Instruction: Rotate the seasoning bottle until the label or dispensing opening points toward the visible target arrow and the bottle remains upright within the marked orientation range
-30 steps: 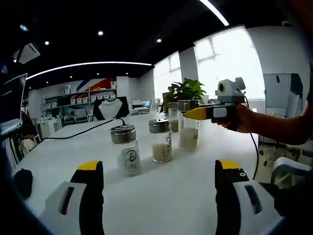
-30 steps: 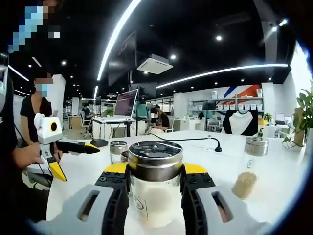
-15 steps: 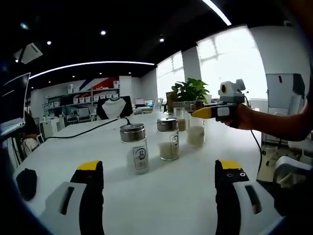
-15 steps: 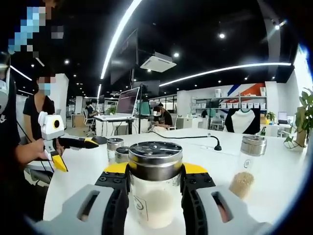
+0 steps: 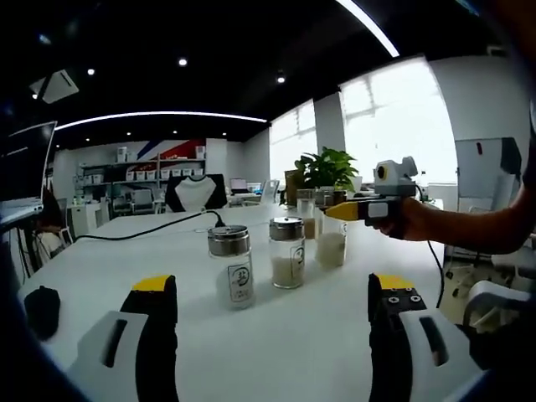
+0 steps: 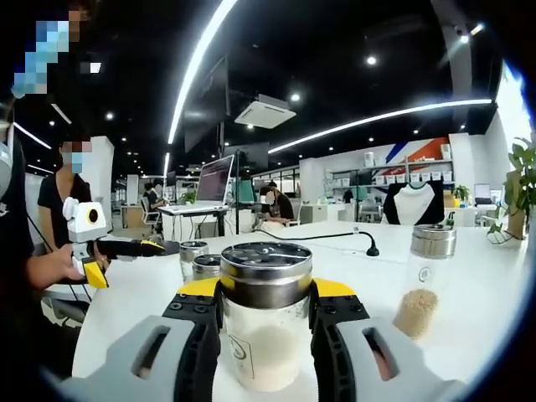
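Right gripper (image 6: 265, 301) had its jaws clamped on the seasoning bottle (image 6: 265, 322), one on each side just under the steel lid, w/ the bottle upright over the white table (image 6: 494, 310). Left gripper (image 5: 272, 293) hung w/ jaws wide apart, nothing between them, well short of two more jars (image 5: 231, 266) standing near each other mid-table. Another jar (image 6: 425, 277) stood to the held bottle's right in the right gripper view; a black cable (image 5: 142, 235) ran across the far tabletop.

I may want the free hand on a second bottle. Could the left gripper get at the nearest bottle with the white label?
Probably yes. The left gripper is open and aimed at the white-labelled bottle, with bare white table between; the right gripper is occupied farther back.
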A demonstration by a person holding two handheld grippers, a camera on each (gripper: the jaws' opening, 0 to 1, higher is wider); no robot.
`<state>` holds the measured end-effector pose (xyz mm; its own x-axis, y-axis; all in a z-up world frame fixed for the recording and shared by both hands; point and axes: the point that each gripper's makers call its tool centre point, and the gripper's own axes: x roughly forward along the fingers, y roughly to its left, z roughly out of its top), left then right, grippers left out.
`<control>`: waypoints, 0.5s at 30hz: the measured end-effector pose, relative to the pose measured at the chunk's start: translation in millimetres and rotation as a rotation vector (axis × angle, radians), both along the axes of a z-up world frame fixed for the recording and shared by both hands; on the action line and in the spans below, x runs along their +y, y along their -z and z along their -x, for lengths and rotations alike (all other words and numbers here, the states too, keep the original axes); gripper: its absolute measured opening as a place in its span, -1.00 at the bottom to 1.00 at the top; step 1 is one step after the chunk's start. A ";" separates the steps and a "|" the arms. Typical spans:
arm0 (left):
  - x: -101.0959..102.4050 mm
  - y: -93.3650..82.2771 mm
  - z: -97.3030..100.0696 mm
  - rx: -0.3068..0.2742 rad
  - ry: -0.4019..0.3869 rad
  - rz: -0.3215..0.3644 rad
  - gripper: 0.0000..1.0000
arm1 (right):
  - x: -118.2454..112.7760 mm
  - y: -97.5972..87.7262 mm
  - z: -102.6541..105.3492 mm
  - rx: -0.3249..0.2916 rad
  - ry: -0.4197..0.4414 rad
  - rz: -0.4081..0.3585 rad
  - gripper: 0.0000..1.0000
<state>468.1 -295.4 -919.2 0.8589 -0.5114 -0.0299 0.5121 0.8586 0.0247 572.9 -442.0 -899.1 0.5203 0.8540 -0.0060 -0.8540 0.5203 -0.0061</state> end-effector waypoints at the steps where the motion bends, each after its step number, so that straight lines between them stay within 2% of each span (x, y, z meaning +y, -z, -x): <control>1: -0.2 -0.1 0.2 0.000 0.001 -0.001 0.99 | 0.1 -0.1 0.0 0.001 -0.001 -0.001 -0.23; 12: -2.6 9.6 -2.2 0.035 0.016 0.005 0.99 | 4.4 -2.1 -0.3 -0.002 -0.027 -0.018 -0.20; 15: -3.0 11.4 -2.0 0.039 0.014 -0.008 0.99 | 0.0 -16.8 2.0 -0.014 -0.031 -0.097 -0.17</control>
<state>470.1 -298.4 -930.5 0.8498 -0.5227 -0.0676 0.5246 0.8513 0.0115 570.9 -442.0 -882.4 0.4934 0.8657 0.0843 -0.8697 0.4926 0.0312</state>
